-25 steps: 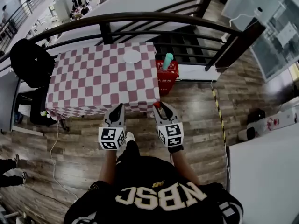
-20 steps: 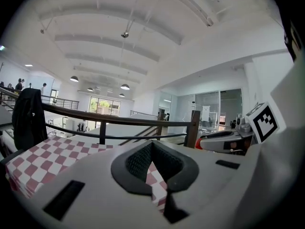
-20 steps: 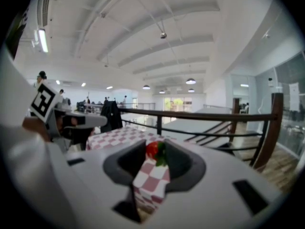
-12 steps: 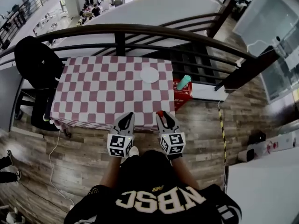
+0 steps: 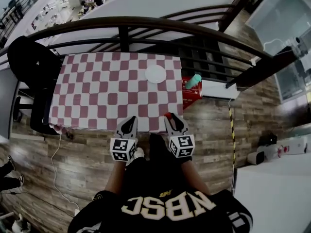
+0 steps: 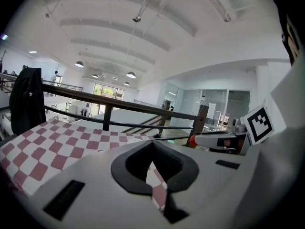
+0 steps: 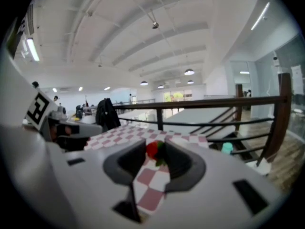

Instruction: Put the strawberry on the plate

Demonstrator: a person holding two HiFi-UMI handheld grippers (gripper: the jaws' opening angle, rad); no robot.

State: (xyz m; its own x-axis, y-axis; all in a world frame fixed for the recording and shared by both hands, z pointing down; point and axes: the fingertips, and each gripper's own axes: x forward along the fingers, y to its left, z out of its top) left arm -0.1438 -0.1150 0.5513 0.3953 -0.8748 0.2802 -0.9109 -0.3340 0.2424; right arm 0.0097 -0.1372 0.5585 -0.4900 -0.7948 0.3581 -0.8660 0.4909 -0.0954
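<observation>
The strawberry (image 7: 152, 150), red with a green cap, is pinched between the tips of my right gripper (image 7: 156, 150). In the head view that gripper (image 5: 169, 116) hangs over the near edge of the table (image 5: 87, 96), which wears a pink-and-white checked cloth, and the strawberry (image 5: 168, 115) shows as a red spot at its tip. The white plate (image 5: 155, 74) lies empty at the table's far right, well ahead of the right gripper. My left gripper (image 5: 131, 122) is held beside the right one over the same edge, its tips (image 6: 153, 146) closed together with nothing in them.
A dark railing (image 5: 146, 22) runs behind the table. A black jacket (image 5: 29, 62) hangs on a chair at the table's left end. Right of the table stands a red crate (image 5: 190, 90) with a teal bottle (image 5: 195, 80), then a white box (image 5: 216, 89) on the wooden floor.
The person has stepped closer to the table. Both grippers have moved from in front of the near edge to over it, the strawberry still in the right one.
</observation>
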